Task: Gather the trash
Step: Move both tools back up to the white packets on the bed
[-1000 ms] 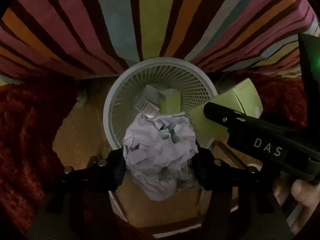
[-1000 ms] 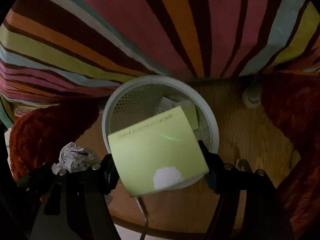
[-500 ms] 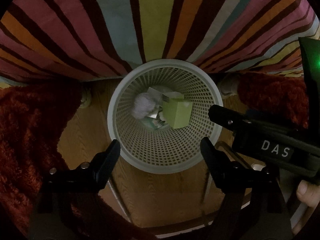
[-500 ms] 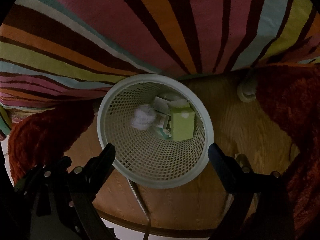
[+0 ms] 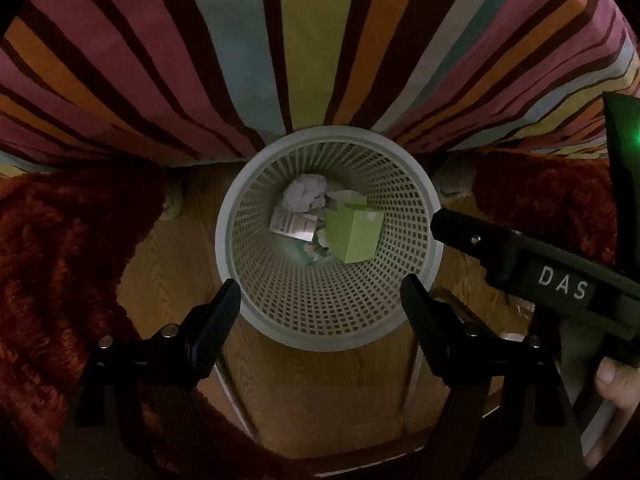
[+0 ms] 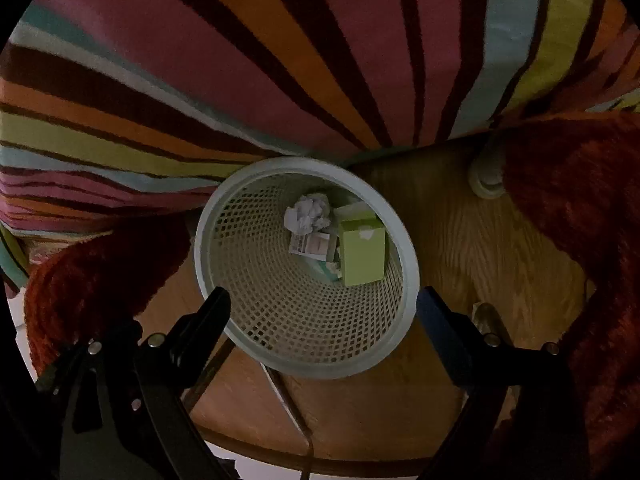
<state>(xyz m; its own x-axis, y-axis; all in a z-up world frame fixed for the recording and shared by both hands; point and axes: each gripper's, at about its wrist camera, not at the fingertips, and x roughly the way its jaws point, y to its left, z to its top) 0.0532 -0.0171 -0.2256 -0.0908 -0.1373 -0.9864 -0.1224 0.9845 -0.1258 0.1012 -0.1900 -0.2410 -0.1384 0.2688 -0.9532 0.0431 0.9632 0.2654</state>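
Note:
A pale lattice waste basket (image 5: 320,332) stands on the wooden floor, also in the right wrist view (image 6: 316,360). Inside lie a crumpled white paper ball (image 5: 306,196) (image 6: 308,212), a green box (image 5: 354,234) (image 6: 362,254) and a printed card (image 5: 294,224) (image 6: 310,246). My left gripper (image 5: 320,292) is open and empty above the basket's near rim. My right gripper (image 6: 322,304) is open and empty above the rim; its body shows at the right of the left wrist view (image 5: 532,268).
A striped multicoloured cover (image 5: 304,48) (image 6: 280,60) hangs behind the basket. Red shaggy rug (image 5: 60,264) (image 6: 580,220) lies on both sides. A round pale foot (image 6: 486,180) stands on the wood floor (image 6: 480,248) at the right.
Both grippers opened and dropped their loads: the paper ball from the left and the green box from the right now lie in the basket. Both grippers have risen a little.

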